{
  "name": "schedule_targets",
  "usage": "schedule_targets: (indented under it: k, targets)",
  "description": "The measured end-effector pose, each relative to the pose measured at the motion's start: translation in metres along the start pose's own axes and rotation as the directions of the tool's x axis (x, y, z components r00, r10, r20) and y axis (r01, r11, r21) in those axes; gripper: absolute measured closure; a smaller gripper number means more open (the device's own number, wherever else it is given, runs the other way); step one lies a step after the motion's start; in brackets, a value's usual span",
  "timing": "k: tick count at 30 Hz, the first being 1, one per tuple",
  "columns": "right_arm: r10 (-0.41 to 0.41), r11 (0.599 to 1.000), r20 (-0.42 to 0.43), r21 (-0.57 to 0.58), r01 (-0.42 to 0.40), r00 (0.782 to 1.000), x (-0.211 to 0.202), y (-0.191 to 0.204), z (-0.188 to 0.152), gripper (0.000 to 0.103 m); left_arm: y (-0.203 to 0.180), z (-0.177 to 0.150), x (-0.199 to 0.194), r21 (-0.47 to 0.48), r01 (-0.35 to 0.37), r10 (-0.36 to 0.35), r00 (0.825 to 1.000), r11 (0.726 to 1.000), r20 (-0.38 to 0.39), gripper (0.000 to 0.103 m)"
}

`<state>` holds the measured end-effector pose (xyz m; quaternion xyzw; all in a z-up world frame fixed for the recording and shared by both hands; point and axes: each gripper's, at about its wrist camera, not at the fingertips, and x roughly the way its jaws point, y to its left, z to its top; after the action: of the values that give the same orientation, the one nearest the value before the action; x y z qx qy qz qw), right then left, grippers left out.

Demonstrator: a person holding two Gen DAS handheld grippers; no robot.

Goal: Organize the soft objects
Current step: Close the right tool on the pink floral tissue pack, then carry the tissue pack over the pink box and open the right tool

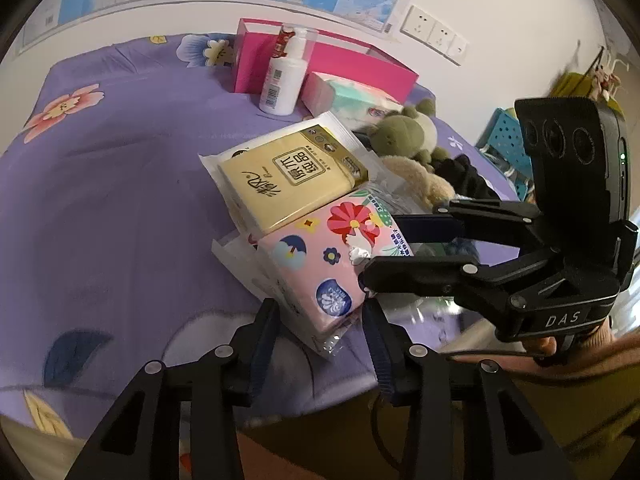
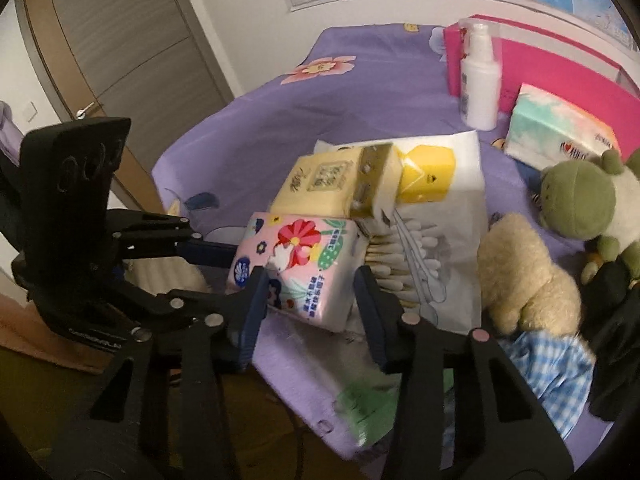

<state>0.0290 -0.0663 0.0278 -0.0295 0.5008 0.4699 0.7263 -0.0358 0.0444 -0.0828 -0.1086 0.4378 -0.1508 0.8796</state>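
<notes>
The left gripper [image 1: 320, 320] sits closest to its camera, its jaws spread wide on either side of the near end of a pink flowered tissue pack [image 1: 320, 264]; whether the pads touch the wrapper cannot be told. That pack lies on the purple flowered cloth [image 1: 120, 168], with a yellow tissue pack [image 1: 288, 184] leaning across its far end. Farther back stand a white pump bottle [image 1: 284, 76] and a bright pink box [image 1: 360, 64], with a pale green tissue pack [image 1: 352, 98] just beside the bottle. To the right lie a green stuffed frog [image 1: 404, 132] and a cream plush toy [image 1: 416, 180]. The right gripper [image 1: 380, 246] reaches in from the right, jaws open around the pink pack's far corner. In the right wrist view, a bag of cotton swabs [image 2: 404, 256] lies beneath the two packs, and a blue checked cloth [image 2: 552, 368] lies at the lower right.
</notes>
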Motion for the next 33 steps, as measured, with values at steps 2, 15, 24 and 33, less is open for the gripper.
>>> schedule_targets:
  k: [2, 15, 24, 33]
  targets:
    - [0.006, 0.999, 0.011, 0.037, -0.006, 1.0, 0.0, -0.011, 0.002, 0.06, 0.003, 0.01, 0.006, 0.0, -0.019, 0.019, 1.0, 1.0, 0.003, 0.061]
    - [0.013, 0.995, 0.051, 0.102, -0.018, 0.999, 0.001, -0.034, 0.013, 0.067, 0.014, 0.043, 0.004, 0.005, -0.008, 0.007, 0.998, 1.0, 0.059, 0.06]
    - [0.005, 0.996, 0.071, 0.089, -0.011, 0.997, -0.017, -0.032, 0.018, 0.067, -0.006, 0.053, -0.008, 0.065, 0.023, -0.028, 0.997, 0.998, 0.071, 0.061]
    - [-0.029, 0.998, 0.169, 0.057, 0.02, 0.985, -0.075, -0.035, 0.054, 0.067, -0.028, 0.11, -0.035, 0.186, 0.057, -0.085, 0.985, 0.981, 0.149, 0.061]
